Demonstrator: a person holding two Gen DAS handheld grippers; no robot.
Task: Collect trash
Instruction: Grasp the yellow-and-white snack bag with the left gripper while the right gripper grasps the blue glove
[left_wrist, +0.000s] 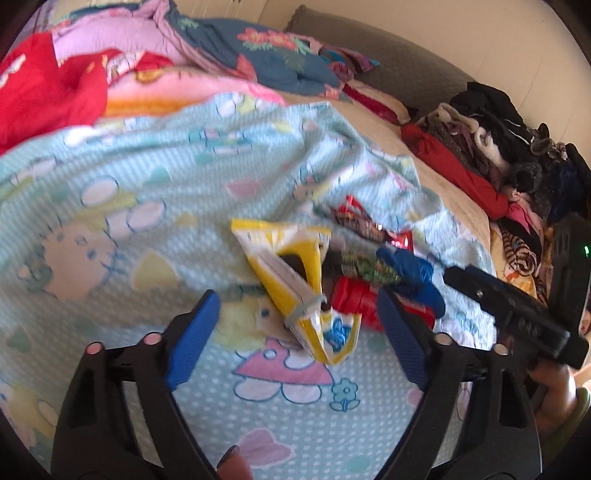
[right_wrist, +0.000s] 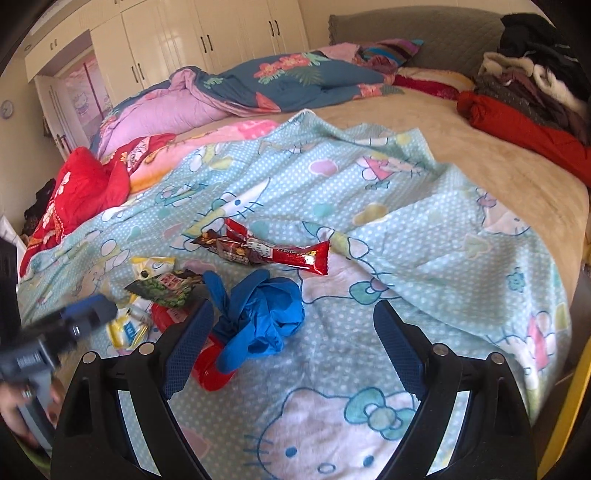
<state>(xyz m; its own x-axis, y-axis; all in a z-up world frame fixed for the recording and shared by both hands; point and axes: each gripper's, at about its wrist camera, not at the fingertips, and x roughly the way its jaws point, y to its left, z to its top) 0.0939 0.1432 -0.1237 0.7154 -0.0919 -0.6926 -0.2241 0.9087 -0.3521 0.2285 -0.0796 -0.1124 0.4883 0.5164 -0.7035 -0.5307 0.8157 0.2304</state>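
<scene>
Straddling the yellow wrapper (left_wrist: 295, 291), my left gripper (left_wrist: 299, 332) has both jaws spread wide, gripping nothing; the wrapper lies between the pads, long axis running from 11 o'clock to 5 o'clock. My right gripper (right_wrist: 293, 343) is likewise open and empty, with the blue glove (right_wrist: 258, 317) at its 11 o'clock, nearer the left finger. Left is therefore nearer the wrapper. Motion blur obscures pad contact; the red item (left_wrist: 354, 302) beneath the pile is partly hidden on the blanket (left_wrist: 147, 184)
</scene>
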